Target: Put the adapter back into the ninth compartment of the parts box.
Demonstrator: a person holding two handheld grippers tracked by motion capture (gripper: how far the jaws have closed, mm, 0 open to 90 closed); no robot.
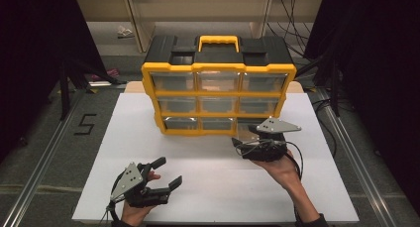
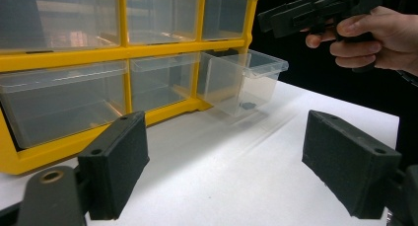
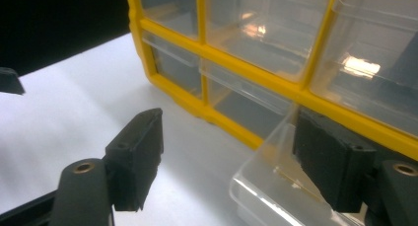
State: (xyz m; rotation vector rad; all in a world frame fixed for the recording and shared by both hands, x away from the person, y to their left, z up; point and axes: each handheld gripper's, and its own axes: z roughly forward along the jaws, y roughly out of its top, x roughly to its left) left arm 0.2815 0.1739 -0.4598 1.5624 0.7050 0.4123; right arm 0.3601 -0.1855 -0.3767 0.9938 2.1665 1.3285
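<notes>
The clear drawer [image 2: 245, 80] sticks halfway out of the yellow cabinet's [image 1: 218, 67] bottom right slot. Your right gripper [image 3: 226, 159] stands open beside its front wall, holding nothing. It looks light, thin, slick and brittle; pinch the front rim gently.

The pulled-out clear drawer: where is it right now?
High view: the clear drawer sticks out of the yellow organizer's bottom-right slot, right in front of the right gripper; it hangs half out over the white table.
</notes>
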